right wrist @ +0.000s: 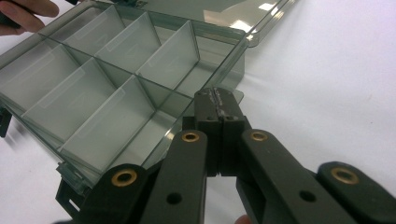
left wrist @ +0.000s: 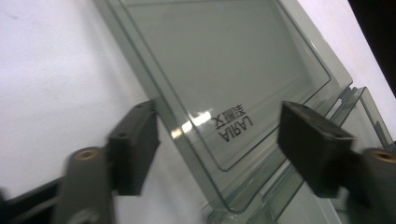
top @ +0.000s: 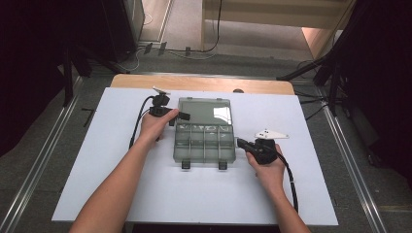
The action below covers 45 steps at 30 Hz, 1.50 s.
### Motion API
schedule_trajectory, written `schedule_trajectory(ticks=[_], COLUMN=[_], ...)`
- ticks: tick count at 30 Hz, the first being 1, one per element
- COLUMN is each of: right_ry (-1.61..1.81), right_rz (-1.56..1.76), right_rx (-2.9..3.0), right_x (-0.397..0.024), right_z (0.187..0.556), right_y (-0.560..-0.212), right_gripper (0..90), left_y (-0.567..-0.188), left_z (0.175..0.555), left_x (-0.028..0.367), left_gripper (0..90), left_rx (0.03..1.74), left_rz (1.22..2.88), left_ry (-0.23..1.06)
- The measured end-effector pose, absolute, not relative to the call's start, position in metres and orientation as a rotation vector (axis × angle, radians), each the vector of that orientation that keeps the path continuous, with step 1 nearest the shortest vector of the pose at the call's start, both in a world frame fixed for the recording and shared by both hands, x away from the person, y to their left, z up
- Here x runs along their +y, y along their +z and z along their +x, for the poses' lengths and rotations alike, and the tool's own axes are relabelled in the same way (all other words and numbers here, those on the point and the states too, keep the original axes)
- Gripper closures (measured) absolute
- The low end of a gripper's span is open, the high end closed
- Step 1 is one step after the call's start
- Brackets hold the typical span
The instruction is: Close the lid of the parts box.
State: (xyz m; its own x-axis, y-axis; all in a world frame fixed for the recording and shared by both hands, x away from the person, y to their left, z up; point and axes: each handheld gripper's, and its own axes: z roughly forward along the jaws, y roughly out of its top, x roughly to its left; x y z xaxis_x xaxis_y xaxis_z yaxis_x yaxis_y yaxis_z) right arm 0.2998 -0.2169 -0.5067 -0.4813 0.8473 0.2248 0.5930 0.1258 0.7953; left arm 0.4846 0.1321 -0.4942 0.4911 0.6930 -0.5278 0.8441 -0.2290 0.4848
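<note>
At the left rear corner of a clear plastic organiser box [top: 204, 141], the left gripper [top: 179, 116] straddles the edge of the open lid [left wrist: 224, 70], its jaws apart with the lid's rim between them and neither pad pressing on it. The lid lies flat, hinged back from the divided tray [right wrist: 93, 88], and carries printed lettering near its corner. On the opposite side, the right gripper [right wrist: 218, 112] has its jaws pressed together, their tips touching the tray's near corner wall. The box sits at the middle of a white table top [top: 145, 194], two dark latches on its front edge. The person's forearms reach in from the near side, one to each gripper.
</note>
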Motion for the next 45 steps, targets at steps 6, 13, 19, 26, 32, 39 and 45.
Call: schedule_trajectory(ticks=[6,13,19,26,32,39,45], right_ry=[1.273,1.269,1.263,1.261,1.311,1.331,1.311], right_rz=[1.399,1.394,1.398,1.392,1.399,1.450,1.488], right_rx=[2.127,2.122,2.126,2.155,2.093,2.014,2.011], right_x=[-0.217,-0.215,-0.215,-0.217,-0.223,-0.221,-0.218], right_z=[0.300,0.299,0.300,0.301,0.313,0.343,0.373], right_y=[-0.506,-0.507,-0.506,-0.502,-0.493,-0.477,-0.474], right_gripper=[90.0,90.0,90.0,89.5,76.1,56.1,52.9], left_y=[-0.496,-0.492,-0.489,-0.484,-0.483,-0.484,-0.484], left_z=[0.485,0.482,0.479,0.476,0.473,0.471,0.471], left_x=[0.138,0.144,0.151,0.153,0.153,0.154,0.153], left_gripper=[52.4,62.4,72.1,78.4,79.2,79.1,79.2], left_rx=[1.290,1.270,1.225,1.209,1.187,1.174,1.167], left_rz=[1.957,1.904,1.864,1.836,1.834,1.832,1.830], left_ry=[-0.277,-0.246,-0.221,-0.198,-0.175,-0.160,-0.152])
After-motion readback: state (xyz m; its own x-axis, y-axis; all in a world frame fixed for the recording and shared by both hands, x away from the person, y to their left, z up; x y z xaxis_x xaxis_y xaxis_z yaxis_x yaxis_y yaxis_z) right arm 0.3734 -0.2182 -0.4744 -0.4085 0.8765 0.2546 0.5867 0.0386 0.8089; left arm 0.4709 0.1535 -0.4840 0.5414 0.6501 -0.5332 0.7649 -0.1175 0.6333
